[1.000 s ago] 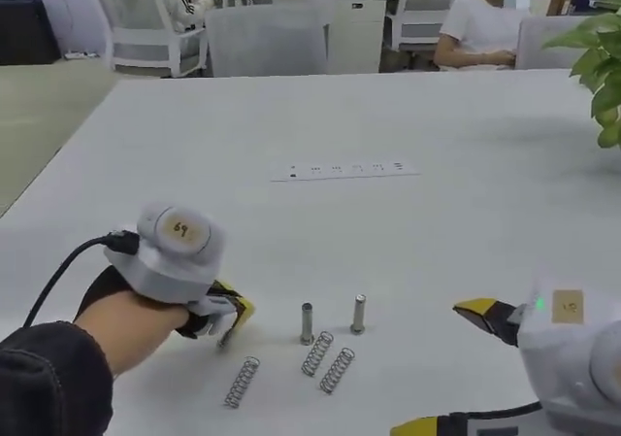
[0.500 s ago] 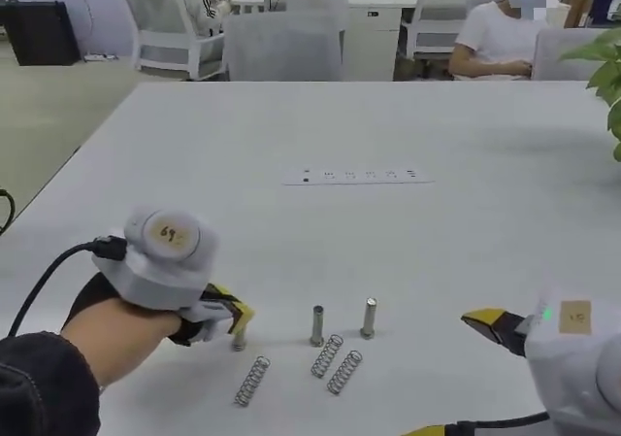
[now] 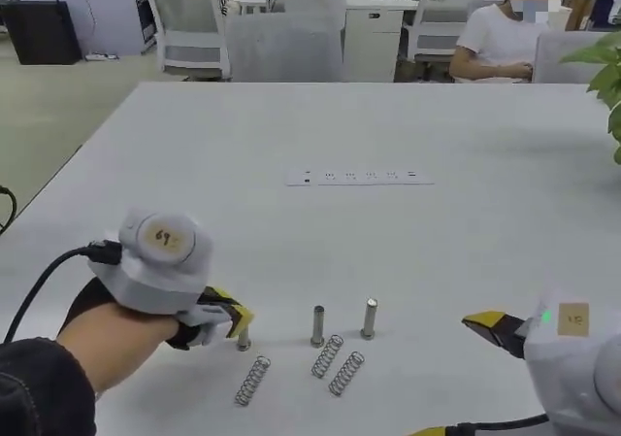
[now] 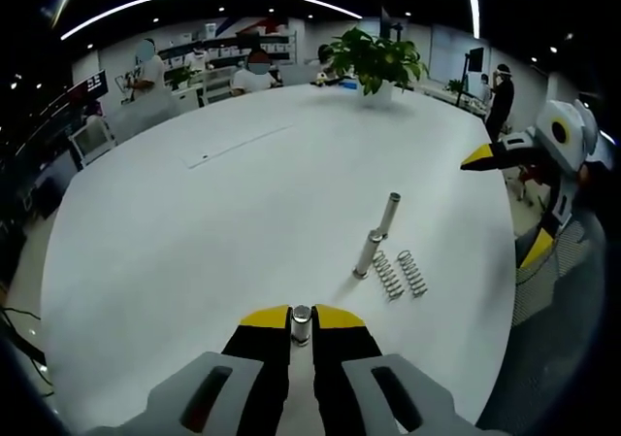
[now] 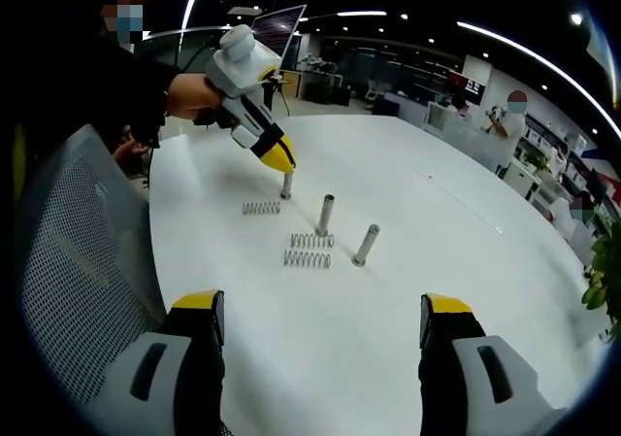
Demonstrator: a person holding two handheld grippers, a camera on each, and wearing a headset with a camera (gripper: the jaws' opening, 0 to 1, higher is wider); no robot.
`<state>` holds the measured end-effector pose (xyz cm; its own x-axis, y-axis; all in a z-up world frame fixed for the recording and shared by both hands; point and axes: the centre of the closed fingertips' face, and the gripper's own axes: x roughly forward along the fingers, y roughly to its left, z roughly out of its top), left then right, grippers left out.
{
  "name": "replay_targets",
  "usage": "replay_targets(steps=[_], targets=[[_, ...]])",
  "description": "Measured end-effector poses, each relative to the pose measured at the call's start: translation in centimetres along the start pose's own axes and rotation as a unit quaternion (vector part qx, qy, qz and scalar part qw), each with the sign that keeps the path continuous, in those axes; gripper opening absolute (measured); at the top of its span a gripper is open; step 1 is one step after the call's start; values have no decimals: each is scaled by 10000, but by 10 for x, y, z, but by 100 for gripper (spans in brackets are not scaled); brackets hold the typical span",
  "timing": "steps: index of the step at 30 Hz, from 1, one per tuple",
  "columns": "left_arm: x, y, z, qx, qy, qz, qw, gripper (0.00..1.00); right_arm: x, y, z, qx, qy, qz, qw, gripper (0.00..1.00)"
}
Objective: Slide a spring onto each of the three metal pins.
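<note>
On the white table (image 3: 388, 242) no pin carries a spring yet: your left gripper (image 3: 236, 318) clamps one end pin (image 4: 302, 323), your right gripper (image 5: 322, 308) gapes empty, and three springs (image 3: 327, 355) lie loose nearby.

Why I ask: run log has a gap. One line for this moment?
left gripper shut on silver metal pin | right gripper open | two other pins bare | three steel coil springs on white table
</note>
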<state>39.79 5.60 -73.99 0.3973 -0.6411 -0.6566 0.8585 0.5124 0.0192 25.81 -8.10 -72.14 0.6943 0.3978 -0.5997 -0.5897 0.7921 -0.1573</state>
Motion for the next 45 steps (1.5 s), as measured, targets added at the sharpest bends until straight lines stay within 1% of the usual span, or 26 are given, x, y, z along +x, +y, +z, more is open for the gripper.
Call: replay_targets(steps=[6,13,15,22,28,33,38,42,45], targets=[[0,-1,-1,7,-31,-34,10000,0,1,1,-1,-18,17,27,10000,82],[-1,-1,-1,15,-51,-5,10000,0,1,2,0,-29,15,41,10000,82],[-1,-1,0,22,-91,4,10000,1,1,2,0,-31,12,41,10000,82],[-5,-2,4,14,-187,23,9998,7,0,3,1,-39,1,38,10000,82],[-15,-2,9,-47,-343,75,9994,13,1,3,0,-53,13,50,10000,82],[-27,-3,15,-268,-602,79,9978,19,1,3,0,-39,7,45,10000,82],[-37,-4,14,-272,-696,171,9971,20,1,3,0,-39,7,48,10000,82],[-45,-3,8,-333,-730,241,9965,21,0,3,0,-36,-3,42,10000,82],[-50,-5,3,-394,-738,255,9962,21,0,3,0,-40,4,45,10000,82]])
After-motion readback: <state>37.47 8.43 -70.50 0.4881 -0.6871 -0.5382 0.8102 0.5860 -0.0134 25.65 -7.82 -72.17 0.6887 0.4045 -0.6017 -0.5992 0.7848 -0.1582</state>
